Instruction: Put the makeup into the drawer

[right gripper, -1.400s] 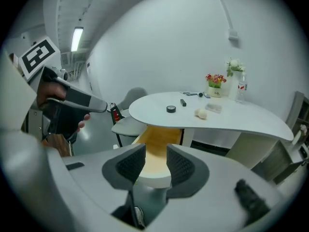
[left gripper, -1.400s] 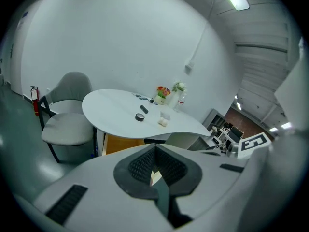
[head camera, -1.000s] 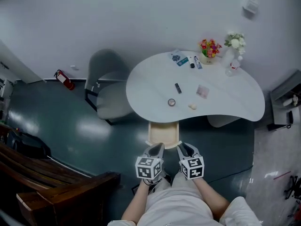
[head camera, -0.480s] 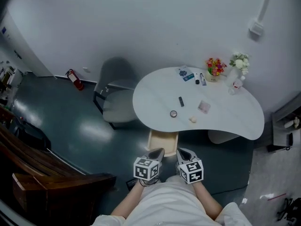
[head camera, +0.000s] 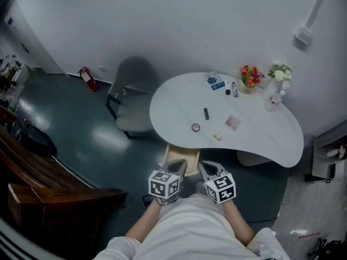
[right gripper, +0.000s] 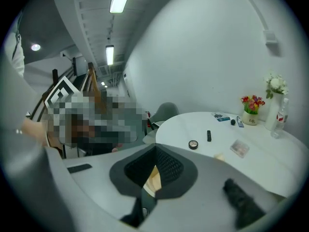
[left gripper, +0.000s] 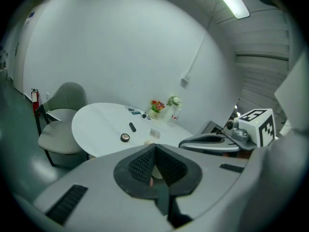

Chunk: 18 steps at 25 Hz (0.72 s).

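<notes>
Only the head view plainly shows the open drawer [head camera: 176, 155] under the worktop [head camera: 173, 102] edge. The left claw [head camera: 179, 167] and right claw [head camera: 209, 169] are closed and empty, off that edge. The compact [head camera: 196, 127] lies on the worktop, beyond both.

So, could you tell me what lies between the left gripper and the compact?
Only the open drawer and a bare strip of table separate the left gripper from the compact, as the head view shows.

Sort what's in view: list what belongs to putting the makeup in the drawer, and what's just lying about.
For the job: open drawer, round compact, black tube, palette, pale sponge.
Lying about: flower pot, white flowers, chair, fire extinguisher.
</notes>
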Available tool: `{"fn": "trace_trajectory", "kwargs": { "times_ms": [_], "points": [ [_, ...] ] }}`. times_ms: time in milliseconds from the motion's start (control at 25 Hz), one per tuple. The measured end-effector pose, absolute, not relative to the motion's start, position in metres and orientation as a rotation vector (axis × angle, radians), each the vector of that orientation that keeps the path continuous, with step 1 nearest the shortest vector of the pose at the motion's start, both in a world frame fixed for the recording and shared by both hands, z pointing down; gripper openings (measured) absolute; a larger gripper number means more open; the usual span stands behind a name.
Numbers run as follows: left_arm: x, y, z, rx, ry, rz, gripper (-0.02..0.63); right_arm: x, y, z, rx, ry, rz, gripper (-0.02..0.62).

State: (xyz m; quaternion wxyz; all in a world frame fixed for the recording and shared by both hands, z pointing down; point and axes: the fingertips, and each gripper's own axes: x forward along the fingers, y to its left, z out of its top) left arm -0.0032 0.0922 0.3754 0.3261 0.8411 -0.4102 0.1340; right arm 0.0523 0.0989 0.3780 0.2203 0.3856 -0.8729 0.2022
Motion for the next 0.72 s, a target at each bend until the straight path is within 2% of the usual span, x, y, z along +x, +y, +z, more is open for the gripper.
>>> {"fn": "trace_trajectory", "kwargs": {
  "times_ms": [720],
  "points": [
    [-0.004, 0.090, 0.380, 2.068, -1.278, 0.309, 0.009, 0.047, 0.082, 0.385, 0.808, -2.468, 0.520, 0.012]
  ]
}}
